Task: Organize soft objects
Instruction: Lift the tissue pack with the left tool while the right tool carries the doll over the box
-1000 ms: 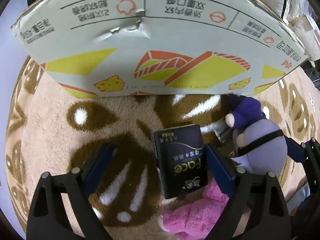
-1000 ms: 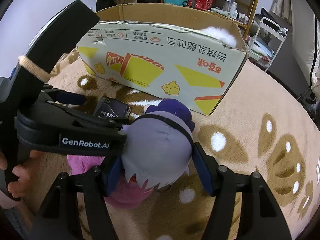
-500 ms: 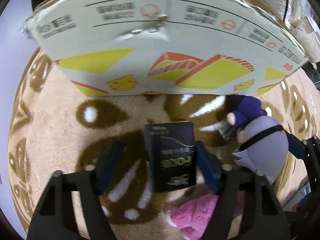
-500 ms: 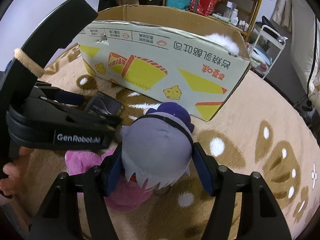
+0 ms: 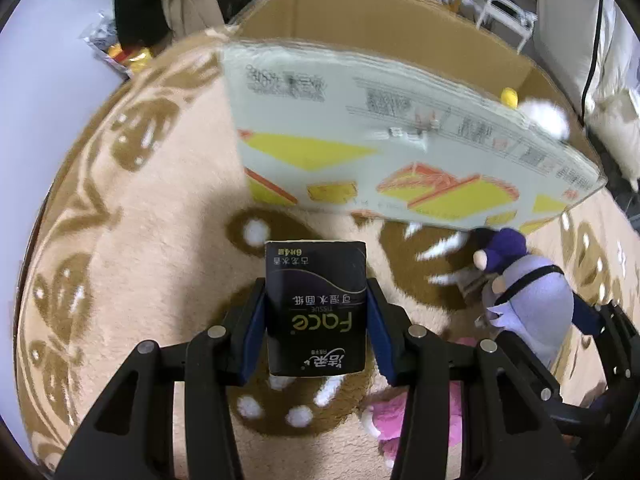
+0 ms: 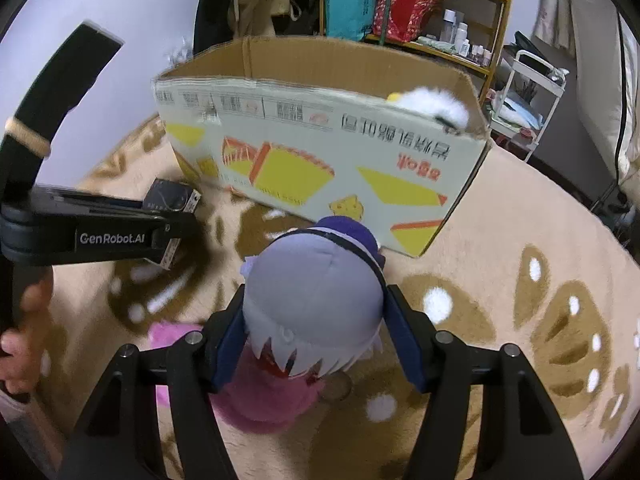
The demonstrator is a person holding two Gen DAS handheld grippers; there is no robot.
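**Mia:** What is the left gripper (image 5: 316, 312) holding?

**Dad:** A black tissue pack (image 5: 316, 304). The blue pads press on both its long sides, so the jaws are clamped on it. Its long side points forward, away from the hand, toward the big cardboard box (image 5: 400, 152).

**Mia:** And the other one?

**Dad:** The right gripper (image 6: 316, 320) is squeezing a grey doll (image 6: 312, 300) by its round head. The doll's purple hat points at the box (image 6: 320, 148) too.

**Mia:** Are they up in the air?

**Dad:** It looks like it. The rug (image 6: 520, 240) lies below both of them.

**Mia:** Where does the box sit from them?

**Dad:** Right in front, and its open top is higher than the pack and the doll. So I think both hands must go up and forward, over the near wall, before they let go.

**Mia:** Which one is closer?

**Dad:** I can't really tell. The left gripper sits to the left of the doll, level and pointing straight ahead. The right one tips down a bit.

**Mia:** What's that pink thing?

**Dad:** A pink toy (image 5: 400, 420), lying on the rug under the doll. A white fluffy toy (image 6: 436, 104) is already in the box.
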